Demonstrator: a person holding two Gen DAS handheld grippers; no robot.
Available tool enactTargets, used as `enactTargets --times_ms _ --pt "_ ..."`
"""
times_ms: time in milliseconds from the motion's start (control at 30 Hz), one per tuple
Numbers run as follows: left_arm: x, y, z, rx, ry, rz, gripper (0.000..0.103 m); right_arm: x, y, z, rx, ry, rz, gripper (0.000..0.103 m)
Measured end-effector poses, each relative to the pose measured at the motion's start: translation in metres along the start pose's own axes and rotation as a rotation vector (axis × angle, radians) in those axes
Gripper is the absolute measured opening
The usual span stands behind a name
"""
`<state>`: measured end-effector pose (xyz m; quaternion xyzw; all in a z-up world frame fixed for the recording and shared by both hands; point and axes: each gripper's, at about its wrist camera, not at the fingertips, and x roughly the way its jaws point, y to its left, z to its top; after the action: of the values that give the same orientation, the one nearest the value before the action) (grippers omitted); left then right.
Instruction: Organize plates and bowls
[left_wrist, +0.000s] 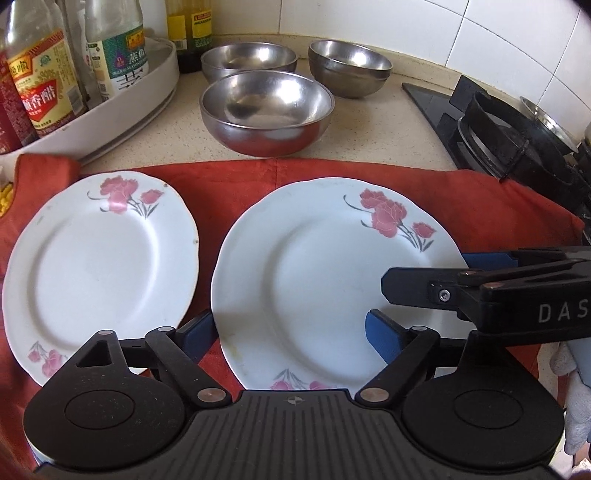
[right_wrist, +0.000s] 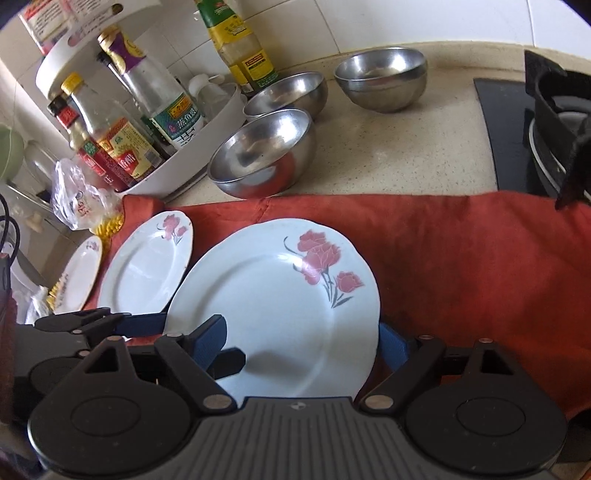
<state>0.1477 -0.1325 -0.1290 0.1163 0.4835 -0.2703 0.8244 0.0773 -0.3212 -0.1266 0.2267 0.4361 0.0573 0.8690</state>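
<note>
On a red cloth (left_wrist: 332, 177) spread over the table (left_wrist: 369, 125), two white flowered plates lie side by side in the left wrist view: a smaller plate (left_wrist: 99, 266) at left and a larger plate (left_wrist: 325, 280) just beside it. The left hand-held gripper (left_wrist: 291, 334) stands wide, its blue pads astride the larger plate's near left rim without pressing it. The right hand-held gripper (right_wrist: 303, 343) is likewise wide, straddling that plate's (right_wrist: 280, 302) near right side. Only the right wrist view shows a third plate (right_wrist: 79, 275) further left, past the smaller plate (right_wrist: 147, 266), near a crumpled plastic bag (right_wrist: 79, 199). Behind the cloth, both views show a white tray of sauce bottles (left_wrist: 110, 99), three steel bowls (left_wrist: 266, 110) and, at far right, a black stove (left_wrist: 517, 136).
</note>
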Motion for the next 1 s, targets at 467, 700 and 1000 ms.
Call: enactTargets --times_ms 467,700,1000 --pt "-0.021 0.001 0.003 0.009 -0.053 0.026 0.089 -0.009 0.006 0.002 0.031 0.0 0.029 0.084" --pt "-0.011 0.007 0.001 -0.003 -0.026 0.019 0.086 -0.003 -0.001 0.001 0.037 0.01 0.003 0.084" --pt "-0.019 0.016 0.003 -0.011 -0.06 0.128 0.09 -0.013 0.0 0.021 -0.013 -0.084 -0.022 0.084"
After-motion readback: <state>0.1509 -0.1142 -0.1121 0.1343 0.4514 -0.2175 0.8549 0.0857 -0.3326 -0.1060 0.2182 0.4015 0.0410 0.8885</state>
